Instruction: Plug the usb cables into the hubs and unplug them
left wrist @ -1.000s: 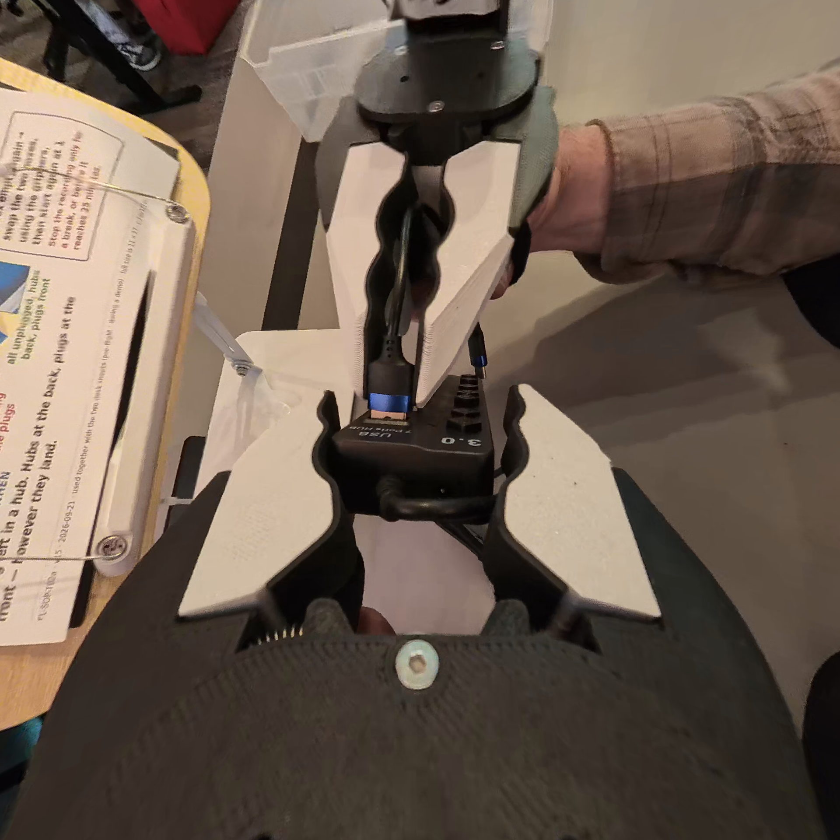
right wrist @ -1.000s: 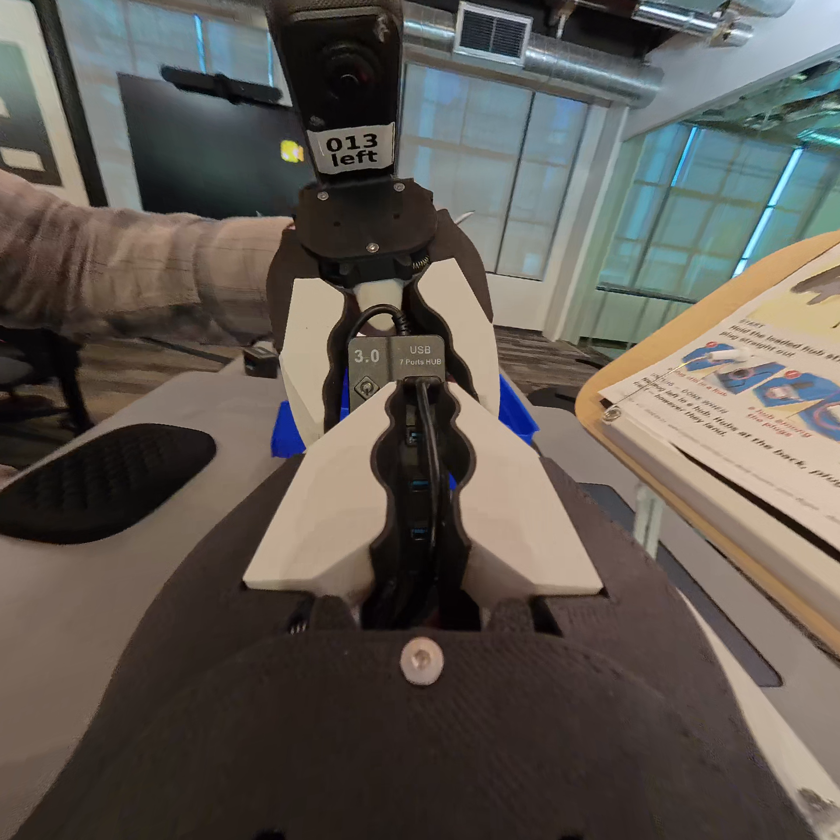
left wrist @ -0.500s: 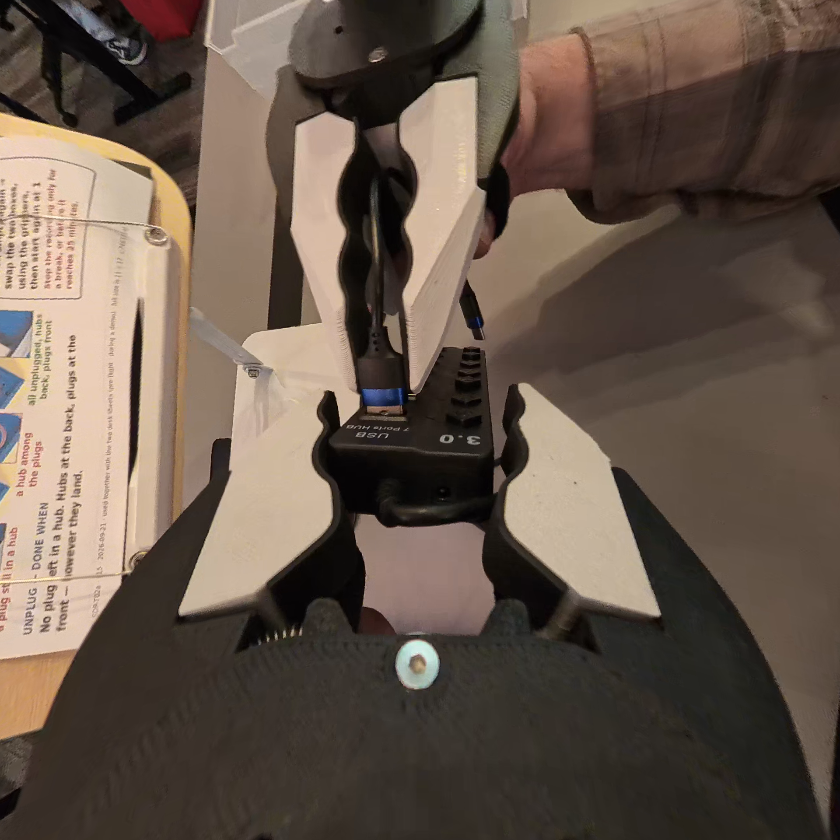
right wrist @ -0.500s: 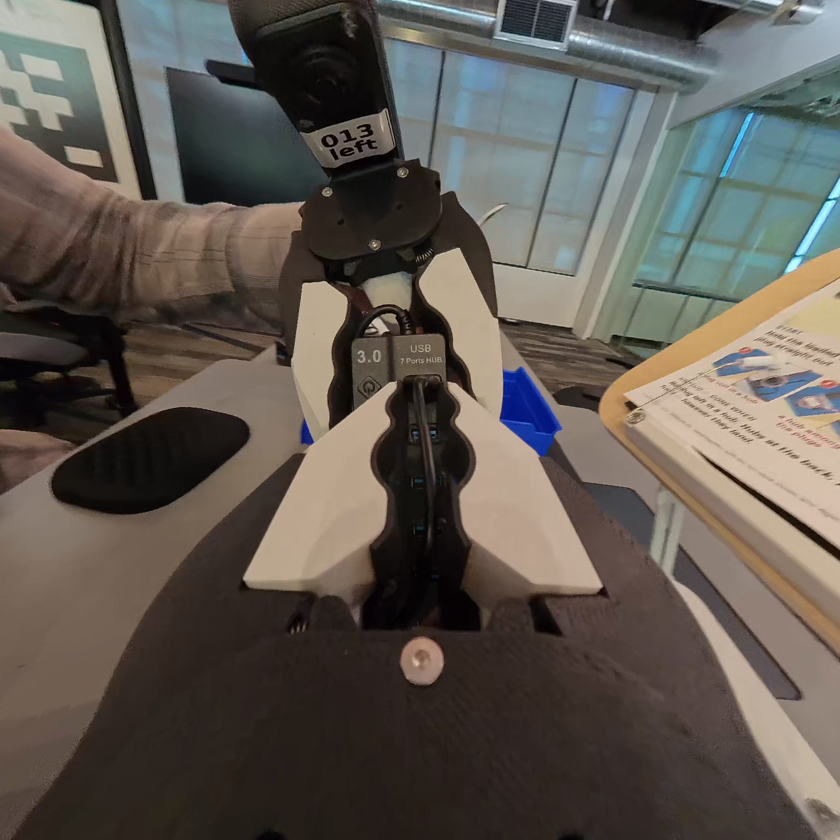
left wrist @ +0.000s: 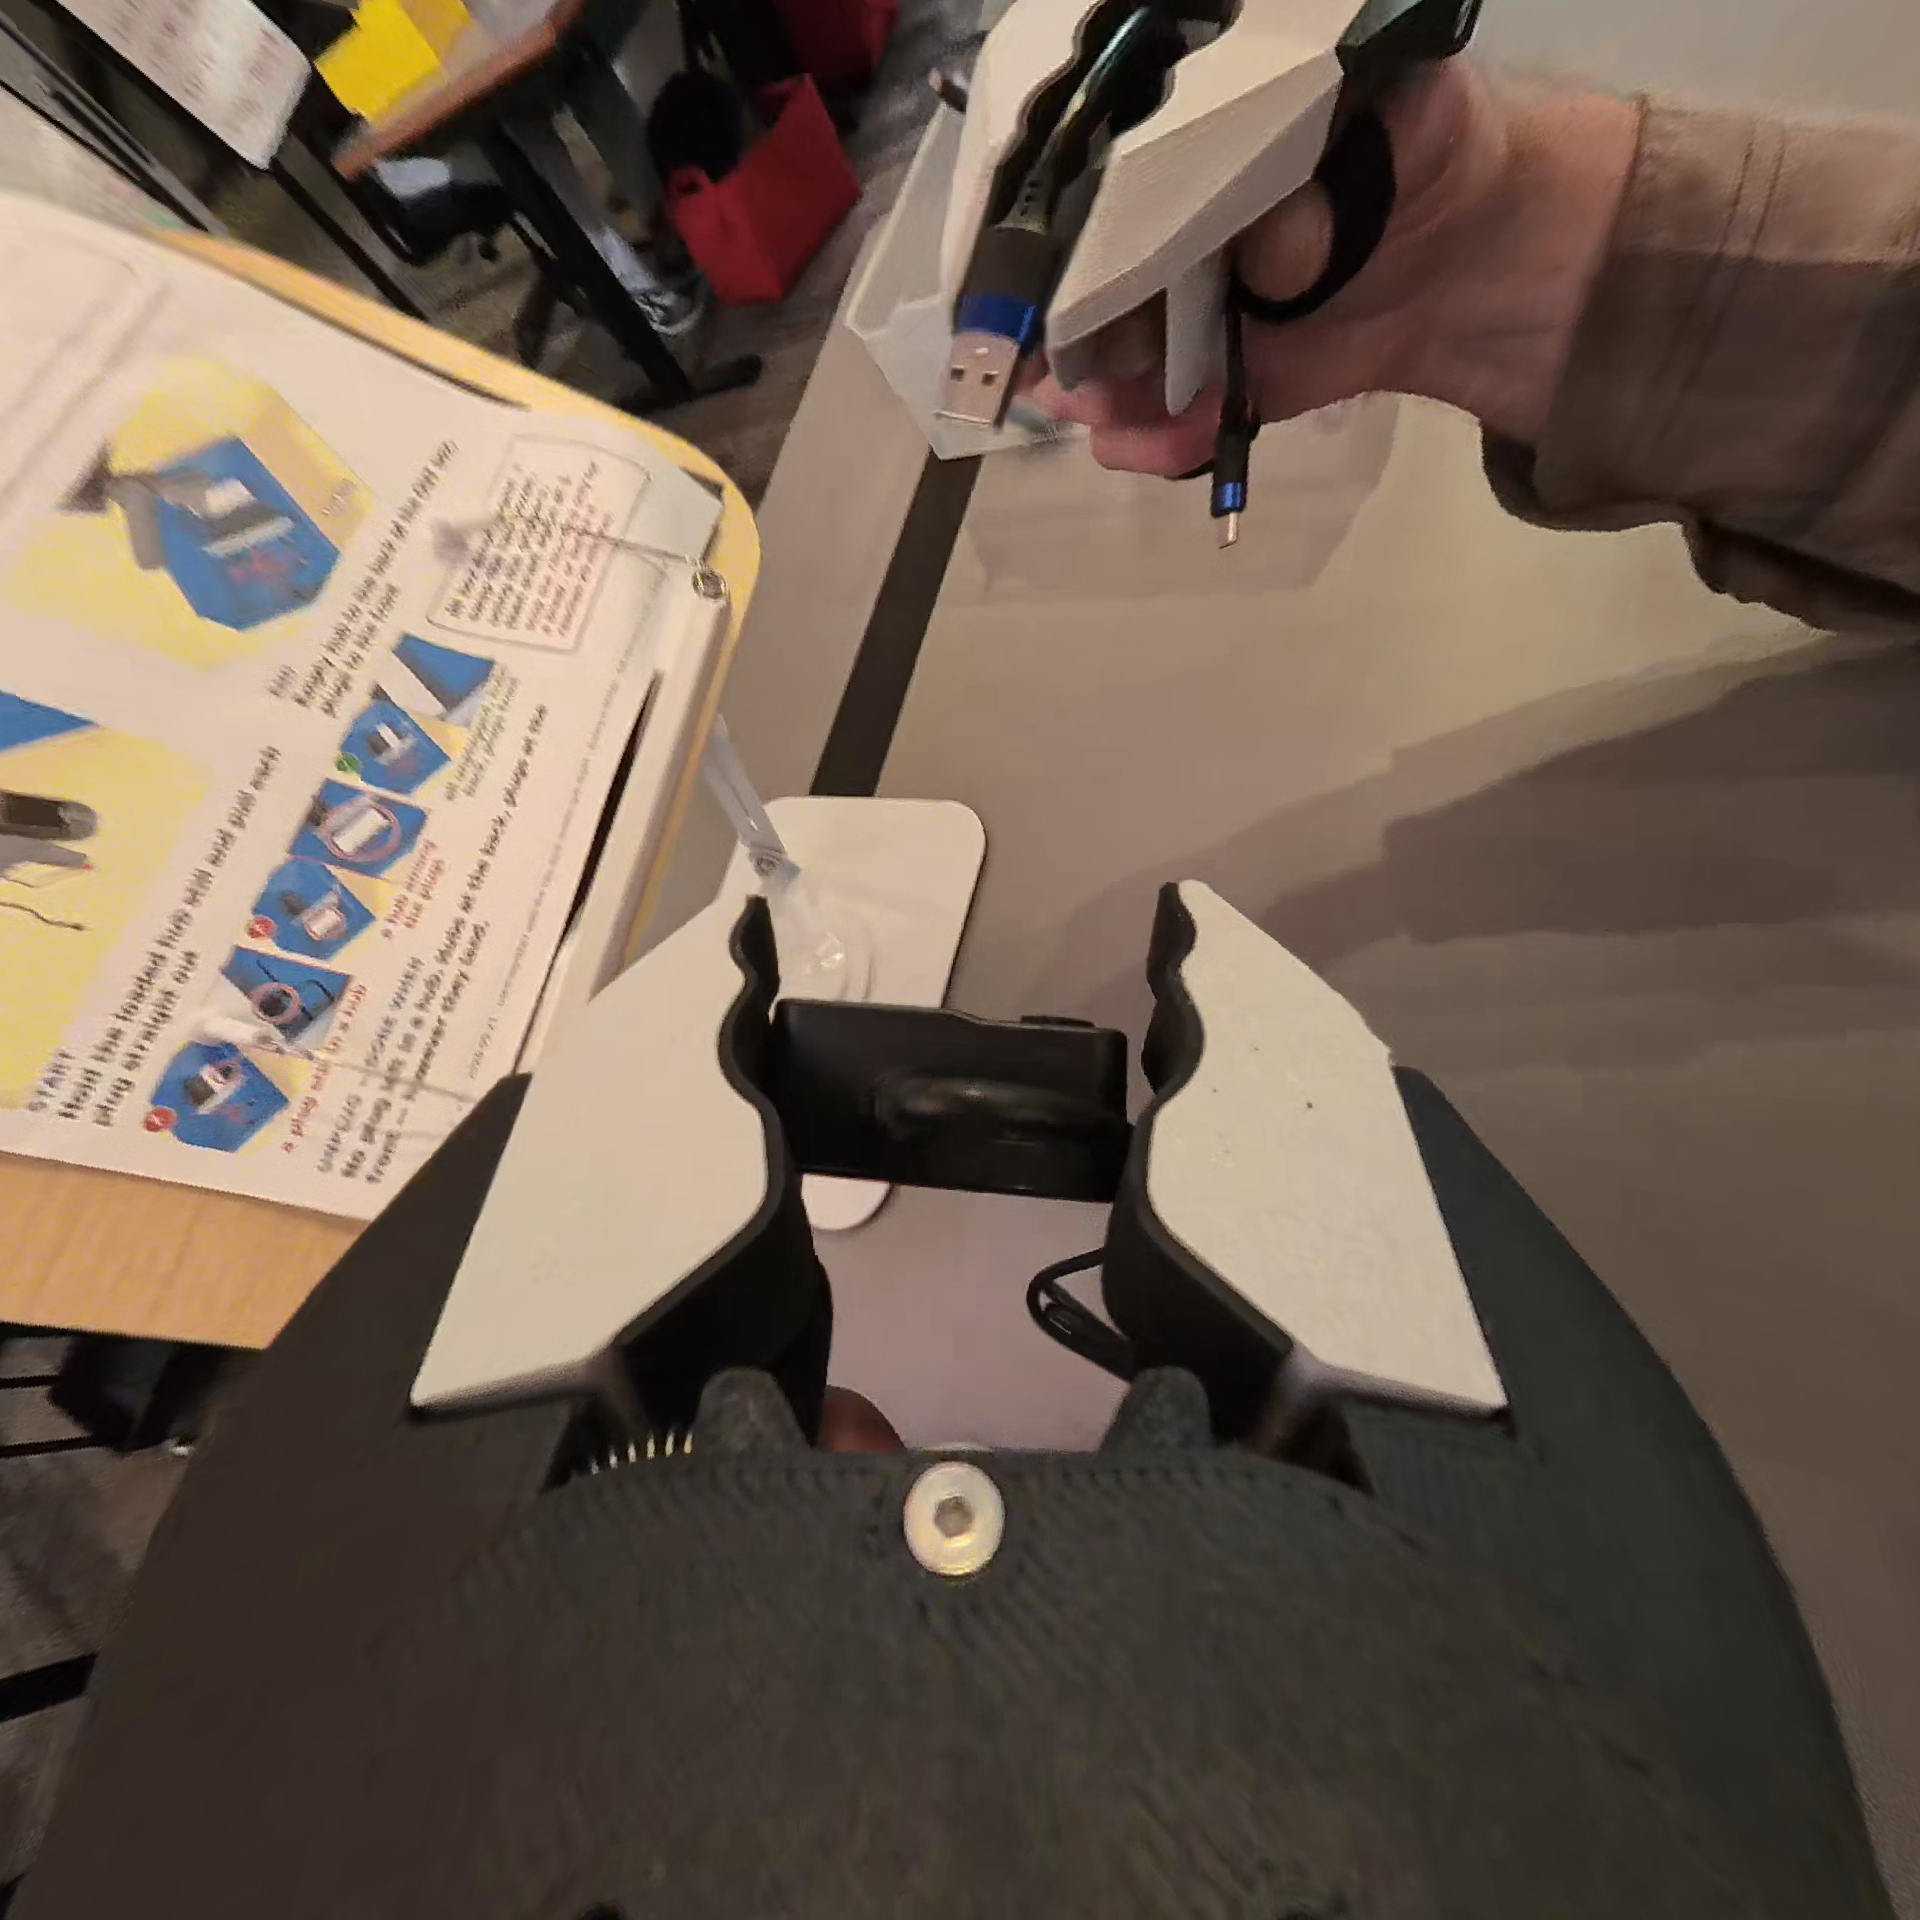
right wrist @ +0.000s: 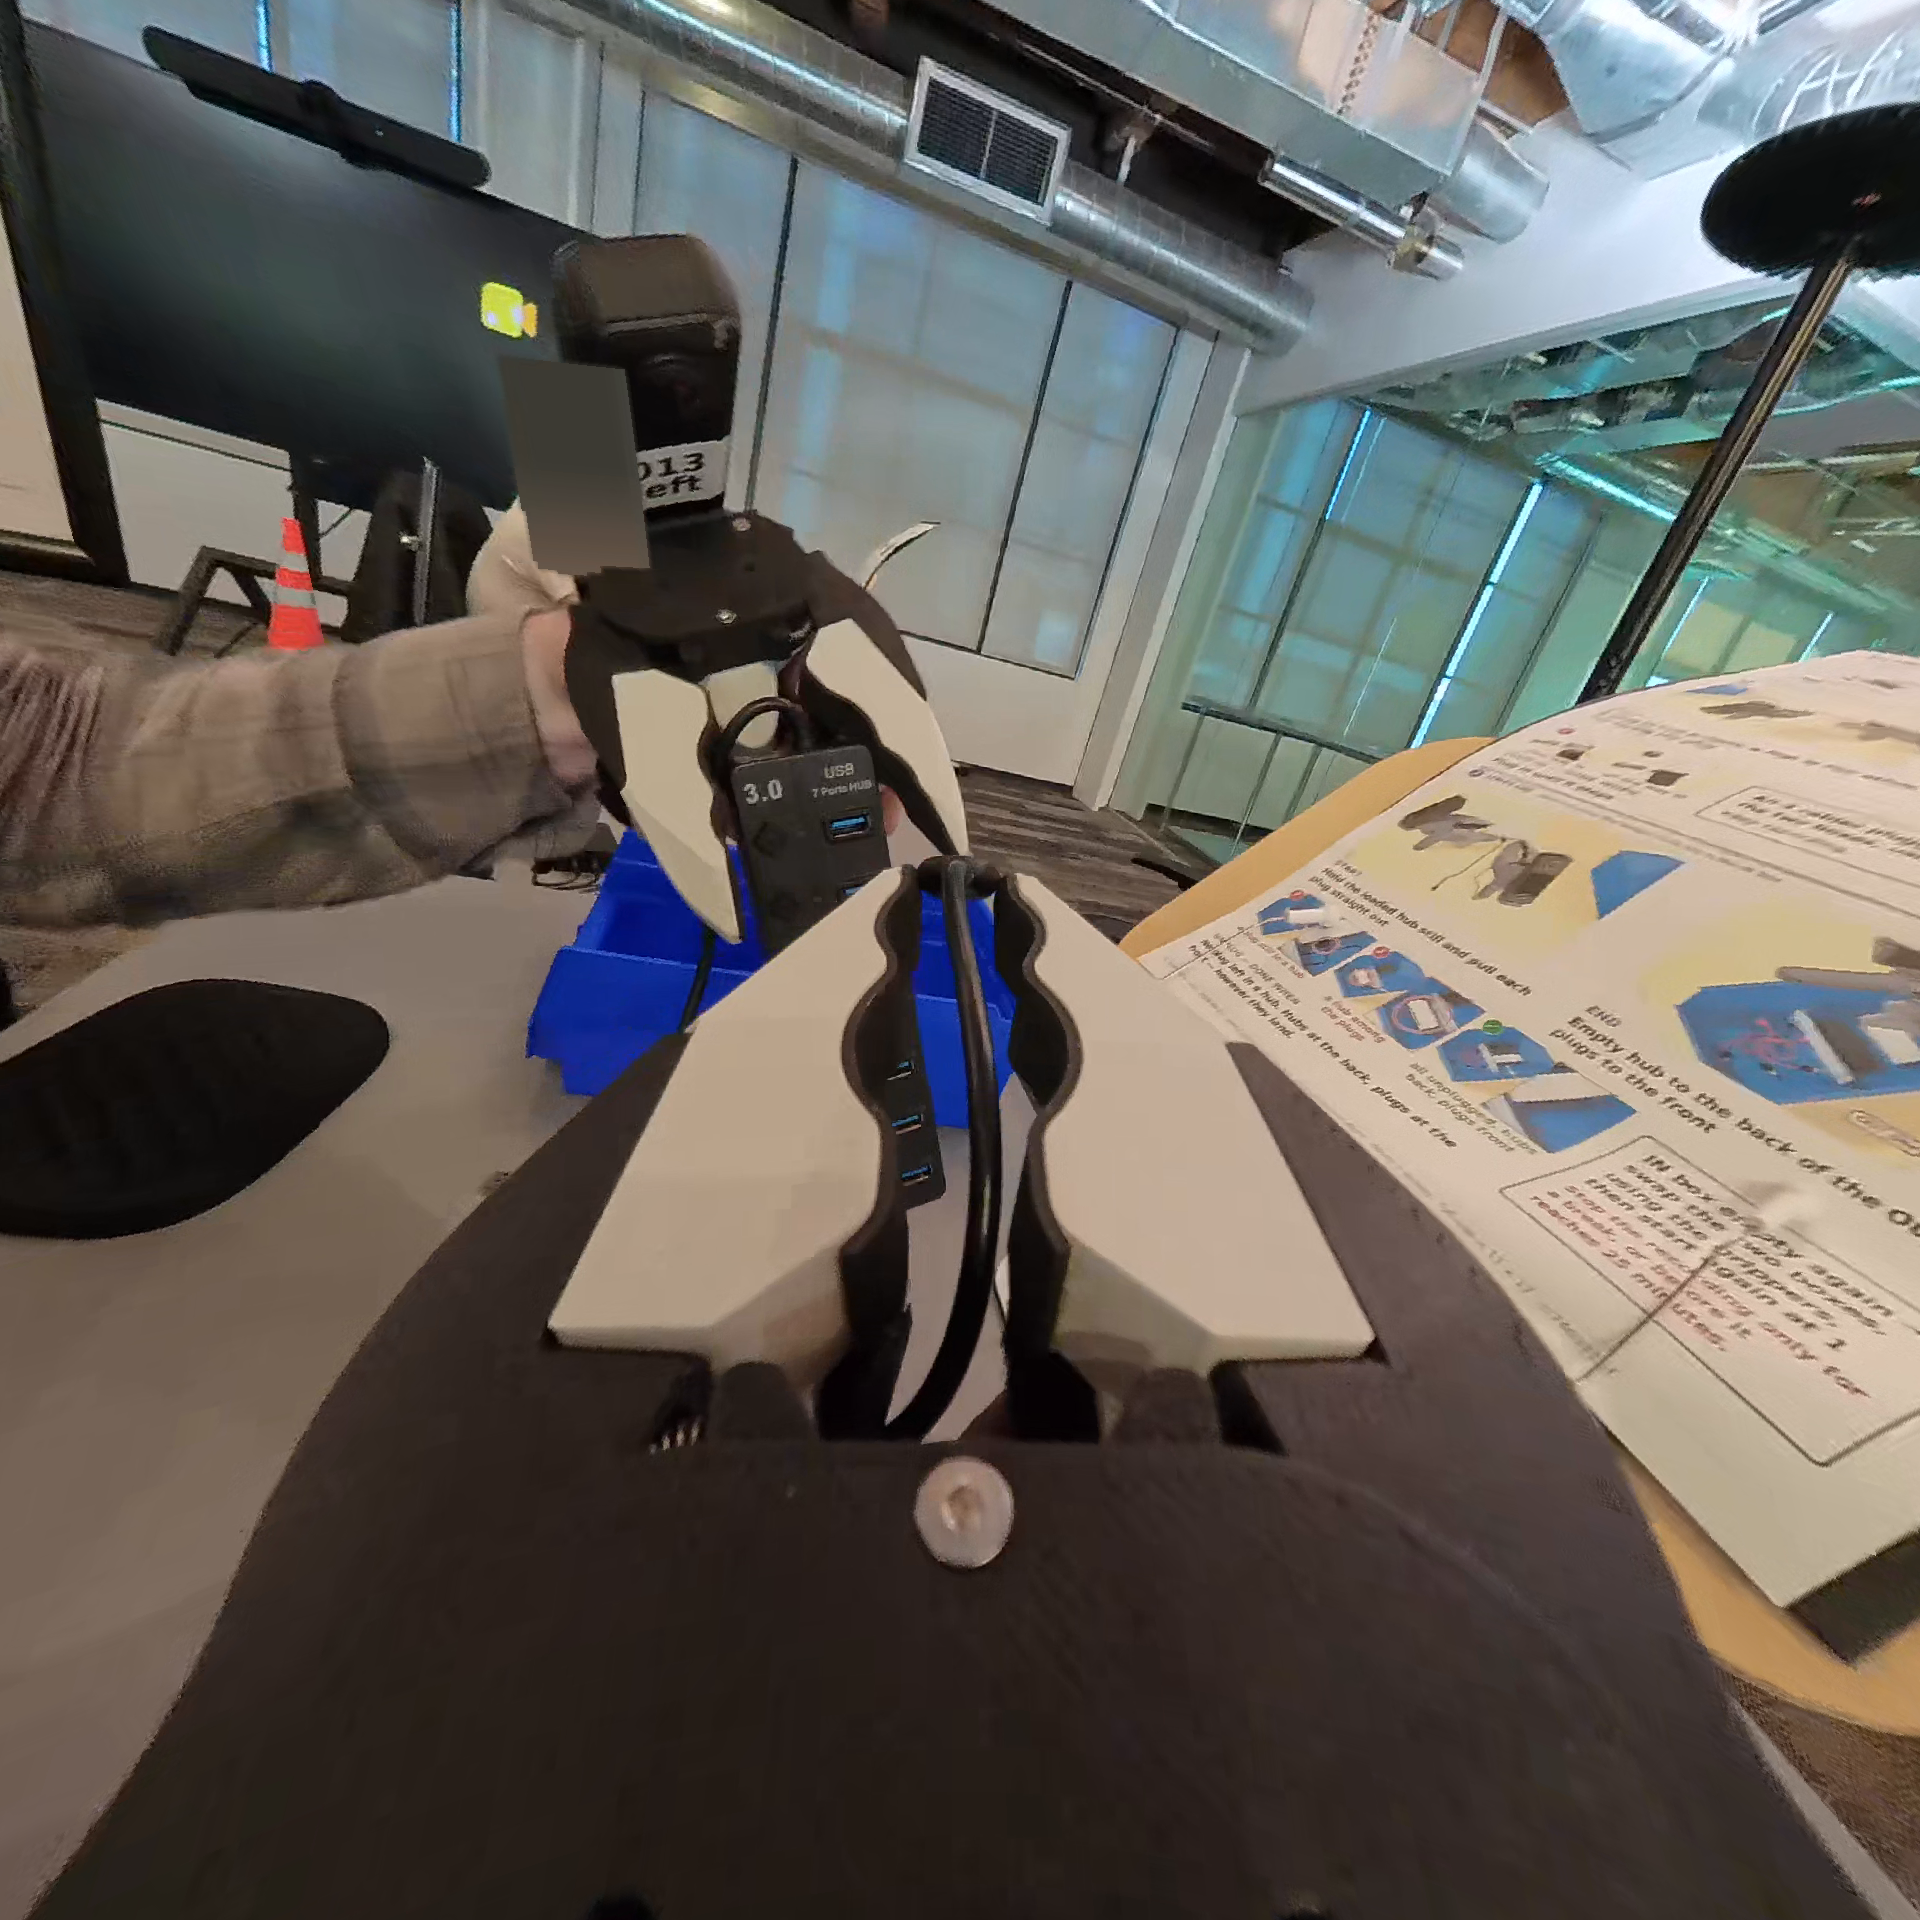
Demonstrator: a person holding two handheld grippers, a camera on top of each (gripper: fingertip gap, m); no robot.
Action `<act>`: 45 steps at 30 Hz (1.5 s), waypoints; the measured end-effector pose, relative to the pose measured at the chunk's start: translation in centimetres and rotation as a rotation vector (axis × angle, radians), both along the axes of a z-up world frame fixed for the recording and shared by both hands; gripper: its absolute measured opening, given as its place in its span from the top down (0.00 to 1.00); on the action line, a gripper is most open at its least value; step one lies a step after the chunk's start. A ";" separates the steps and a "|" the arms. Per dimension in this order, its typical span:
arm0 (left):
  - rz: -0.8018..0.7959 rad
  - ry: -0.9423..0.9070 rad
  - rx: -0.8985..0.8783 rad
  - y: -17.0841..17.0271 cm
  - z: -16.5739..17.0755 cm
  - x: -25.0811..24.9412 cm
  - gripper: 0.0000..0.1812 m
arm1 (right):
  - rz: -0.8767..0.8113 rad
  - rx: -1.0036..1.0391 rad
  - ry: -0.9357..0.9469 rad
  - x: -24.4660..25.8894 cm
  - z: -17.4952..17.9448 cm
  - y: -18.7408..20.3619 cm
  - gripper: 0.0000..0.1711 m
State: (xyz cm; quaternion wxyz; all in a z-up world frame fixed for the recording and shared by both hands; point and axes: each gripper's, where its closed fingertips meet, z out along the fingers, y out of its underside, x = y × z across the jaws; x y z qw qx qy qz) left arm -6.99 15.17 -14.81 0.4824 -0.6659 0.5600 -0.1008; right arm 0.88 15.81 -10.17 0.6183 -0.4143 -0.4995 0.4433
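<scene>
My left gripper (left wrist: 961,904) is shut on a black USB hub (left wrist: 951,1091) and holds it by its sides above the grey table (left wrist: 1455,831). The hub's own cord (left wrist: 1070,1320) loops below it. My right gripper (right wrist: 958,881) is shut on a black USB cable (right wrist: 977,1091). In the left wrist view the right gripper (left wrist: 1039,312) holds this cable's blue-collared plug (left wrist: 982,364) in the air, up and away from the hub, with its metal end bare. The cable's small far-end plug (left wrist: 1226,499) dangles by the hand. The right wrist view shows the hub (right wrist: 810,831) in the left gripper (right wrist: 831,883) with its top port empty.
An instruction sheet (left wrist: 312,727) lies on a wooden side table to the left, also in the right wrist view (right wrist: 1558,1039). A blue bin (right wrist: 623,977) and a black pad (right wrist: 156,1101) sit on the grey table. A clear bin (left wrist: 894,312) and a white stand plate (left wrist: 894,862) are ahead. About 10 centimeters separates my left fingertips from my right.
The plug was seated in the hub's end port; my right gripper has pulled it out and moved it up and away. The hub has tilted in my left gripper.
</scene>
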 end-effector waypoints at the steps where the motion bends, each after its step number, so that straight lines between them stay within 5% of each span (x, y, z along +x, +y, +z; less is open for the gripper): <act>1: -0.004 -0.009 0.025 -0.2 0.2 0.6 0.62 | 0.002 0.000 0.009 0.4 0.3 -0.1 0.93; 16: -0.076 -0.266 0.122 -0.2 0.9 1.6 0.62 | -0.082 -0.045 0.022 2.0 1.1 1.5 0.93; 20: -0.065 -0.288 0.145 -0.3 1.9 0.2 0.62 | -0.094 -0.053 0.088 2.0 3.8 0.8 0.93; 28: -0.063 -0.319 0.179 -1.1 3.3 -1.1 0.62 | -0.378 -0.135 0.007 7.3 6.7 5.2 0.92; 38: -0.063 -0.334 0.179 -1.2 3.6 -1.4 0.62 | -0.781 -0.369 -0.126 24.0 0.5 10.2 0.93; 45: -0.071 -0.312 0.167 -1.1 3.0 -0.5 0.62 | -0.835 -0.453 -0.101 27.8 -3.5 10.1 0.93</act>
